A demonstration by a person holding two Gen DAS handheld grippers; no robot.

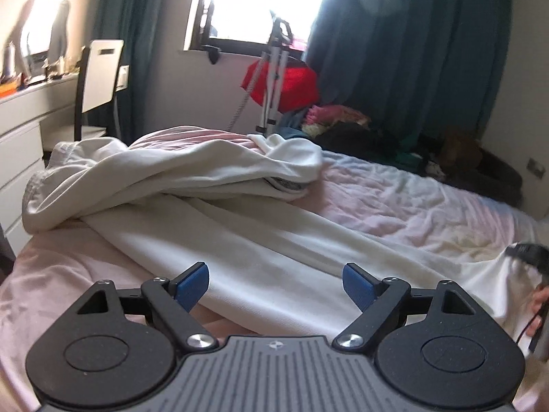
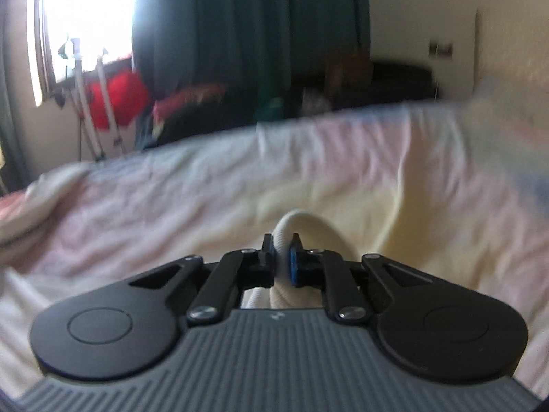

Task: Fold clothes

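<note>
One cream-white garment (image 1: 212, 171) lies on the pink-sheeted bed (image 1: 411, 199), its far part bunched, a long panel stretched toward the cameras; no neat fold shows, so most folding looks left; the left gripper (image 1: 276, 283) hovers wide open over the near panel; the right gripper (image 2: 282, 257) pinches a ribbed edge of the cloth.

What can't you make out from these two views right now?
- White garment: what kind it is; bunched in the left wrist view and cut off by the right edge.
- Right hand-held gripper: shut on a ribbed white edge, but which part of the garment cannot be told; the right wrist view is motion-blurred.
- Dresser top items: too small and glare-washed in the left wrist view.
- Left hand-held gripper: open, touching nothing.
</note>
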